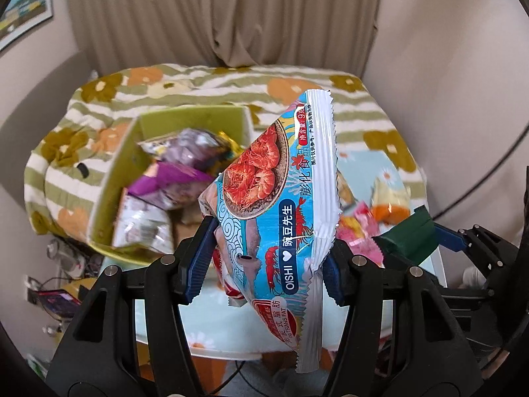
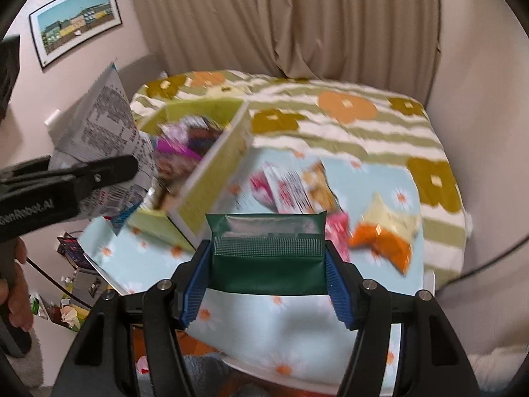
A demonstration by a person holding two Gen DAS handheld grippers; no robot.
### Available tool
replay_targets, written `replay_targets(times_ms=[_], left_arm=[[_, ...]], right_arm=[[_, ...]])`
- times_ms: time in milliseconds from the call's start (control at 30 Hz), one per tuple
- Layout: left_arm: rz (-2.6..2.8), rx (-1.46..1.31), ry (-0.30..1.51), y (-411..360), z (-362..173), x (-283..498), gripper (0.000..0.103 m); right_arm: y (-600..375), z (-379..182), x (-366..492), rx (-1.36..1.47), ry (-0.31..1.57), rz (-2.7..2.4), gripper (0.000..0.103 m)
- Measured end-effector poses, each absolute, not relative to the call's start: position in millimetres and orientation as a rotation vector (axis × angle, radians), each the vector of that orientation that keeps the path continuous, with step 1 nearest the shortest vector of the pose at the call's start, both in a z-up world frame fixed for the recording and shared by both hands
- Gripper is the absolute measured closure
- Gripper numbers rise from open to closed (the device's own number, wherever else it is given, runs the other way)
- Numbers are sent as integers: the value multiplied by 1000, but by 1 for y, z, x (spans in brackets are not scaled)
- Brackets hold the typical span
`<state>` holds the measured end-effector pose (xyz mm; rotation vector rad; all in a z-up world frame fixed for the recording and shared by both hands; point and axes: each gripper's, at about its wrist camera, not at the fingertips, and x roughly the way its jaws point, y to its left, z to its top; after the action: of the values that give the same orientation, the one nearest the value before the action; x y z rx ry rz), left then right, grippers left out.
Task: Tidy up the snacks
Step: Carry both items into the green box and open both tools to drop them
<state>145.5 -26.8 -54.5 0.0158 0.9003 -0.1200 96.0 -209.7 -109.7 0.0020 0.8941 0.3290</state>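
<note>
My left gripper (image 1: 264, 258) is shut on a blue Oishi shrimp snack bag (image 1: 281, 198) and holds it in the air near the green box (image 1: 109, 178), which holds several snack packets (image 1: 178, 158). The bag's grey back (image 2: 99, 125) and the left gripper (image 2: 109, 168) show at the left of the right wrist view. My right gripper (image 2: 267, 264) is shut on a dark green packet (image 2: 267, 254), held above the table to the right of the green box (image 2: 211, 178). The green packet also shows in the left wrist view (image 1: 410, 235).
Loose snacks lie on the light-blue flowered table (image 2: 297, 324): pink and white packets (image 2: 291, 192) and an orange and cream packet (image 2: 386, 231). A bed with a striped flower blanket (image 2: 363, 122) stands behind, curtains and walls beyond. Clutter lies on the floor at left (image 2: 72, 284).
</note>
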Motion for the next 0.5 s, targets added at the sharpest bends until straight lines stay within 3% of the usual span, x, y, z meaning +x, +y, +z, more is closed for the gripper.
replay_targets(times_ms=[433, 500], left_arm=[[-119, -45, 1008, 50, -91, 223, 48], [-134, -45, 1040, 54, -103, 230, 43]], right_arm=[[-138, -80, 165, 7, 856, 342, 43], [-129, -83, 174, 11, 866, 339, 43]])
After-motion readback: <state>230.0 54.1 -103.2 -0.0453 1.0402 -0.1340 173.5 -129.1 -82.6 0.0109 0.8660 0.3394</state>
